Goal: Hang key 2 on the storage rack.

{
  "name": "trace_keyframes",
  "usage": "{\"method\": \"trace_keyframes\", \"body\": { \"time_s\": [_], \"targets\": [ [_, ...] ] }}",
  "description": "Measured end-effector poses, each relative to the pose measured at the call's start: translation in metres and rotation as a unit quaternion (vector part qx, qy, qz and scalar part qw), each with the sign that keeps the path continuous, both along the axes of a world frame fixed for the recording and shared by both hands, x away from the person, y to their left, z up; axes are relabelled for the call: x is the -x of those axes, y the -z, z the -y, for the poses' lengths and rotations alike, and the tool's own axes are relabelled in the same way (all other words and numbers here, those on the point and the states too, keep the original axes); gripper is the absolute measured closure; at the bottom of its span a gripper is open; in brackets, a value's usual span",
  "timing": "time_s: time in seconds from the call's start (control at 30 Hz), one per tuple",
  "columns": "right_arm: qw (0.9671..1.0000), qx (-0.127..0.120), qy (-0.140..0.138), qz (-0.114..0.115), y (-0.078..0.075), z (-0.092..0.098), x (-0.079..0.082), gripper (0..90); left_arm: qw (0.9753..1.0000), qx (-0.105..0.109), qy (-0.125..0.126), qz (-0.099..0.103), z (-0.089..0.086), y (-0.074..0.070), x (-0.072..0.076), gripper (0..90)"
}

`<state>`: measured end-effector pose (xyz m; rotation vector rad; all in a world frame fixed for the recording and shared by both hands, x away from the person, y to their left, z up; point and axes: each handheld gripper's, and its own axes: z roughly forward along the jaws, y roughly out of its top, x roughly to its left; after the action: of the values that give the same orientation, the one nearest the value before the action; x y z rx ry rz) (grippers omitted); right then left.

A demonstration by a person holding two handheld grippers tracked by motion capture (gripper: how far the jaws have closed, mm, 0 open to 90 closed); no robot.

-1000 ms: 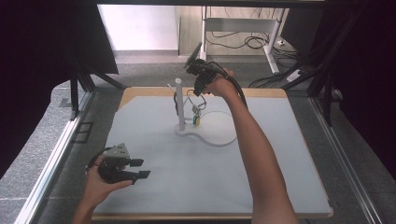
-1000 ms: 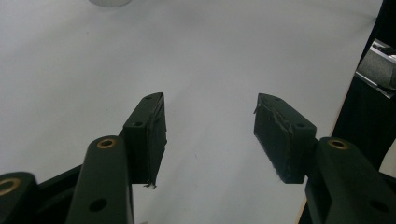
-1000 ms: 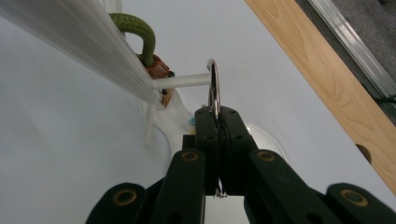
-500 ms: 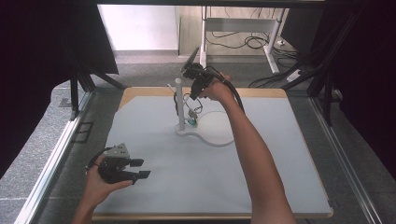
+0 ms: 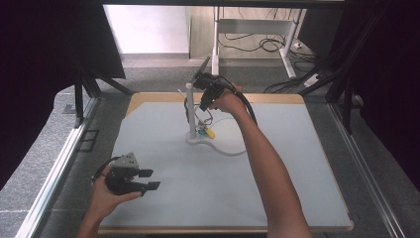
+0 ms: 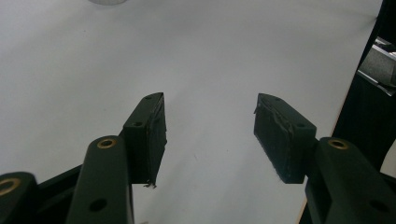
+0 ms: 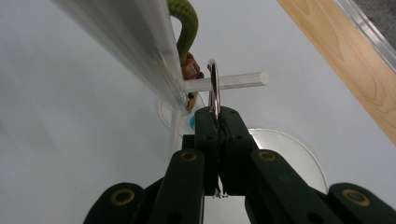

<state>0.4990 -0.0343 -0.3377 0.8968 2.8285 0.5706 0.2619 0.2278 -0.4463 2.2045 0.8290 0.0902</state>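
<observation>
A white stand with an upright post rises from a round base at the far middle of the mat. My right gripper hangs just right of the post, pointing down. In the right gripper view it is shut on a thin metal ring, held on edge against a clear side peg of the post. A green cord and small charms hang by the post, and coloured charms dangle below the gripper. My left gripper rests open at the near left, with nothing between its fingers.
A pale grey mat covers the wooden table. The stand's flat curved base extends right of the post. Metal rails run along the table's sides, and cables lie on the floor beyond the far edge.
My right gripper has drifted slightly left, closer to the post, with the ring and charms. The left gripper has stayed in place.
</observation>
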Motion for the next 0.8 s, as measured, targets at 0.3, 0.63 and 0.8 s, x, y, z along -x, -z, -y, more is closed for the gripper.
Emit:
{"method": "trace_keyframes", "body": {
  "time_s": [0.3, 0.63, 0.8],
  "targets": [
    [0.9999, -0.005, -0.008, -0.010, 0.011, 0.000, 0.003, 85.9, 1.0000, -0.008, 0.002, -0.001, 0.002, 0.001, 0.000, 44.0],
    [0.9998, -0.021, -0.008, 0.001, 0.007, 0.017, 0.021, 67.2, 0.9999, -0.015, 0.002, -0.001, 0.006, 0.001, 0.000, 44.0],
    [0.9994, -0.028, -0.006, 0.020, 0.001, 0.030, 0.032, 58.2, 0.9999, -0.012, -0.001, -0.002, 0.006, 0.001, -0.002, 44.0]
  ]
}}
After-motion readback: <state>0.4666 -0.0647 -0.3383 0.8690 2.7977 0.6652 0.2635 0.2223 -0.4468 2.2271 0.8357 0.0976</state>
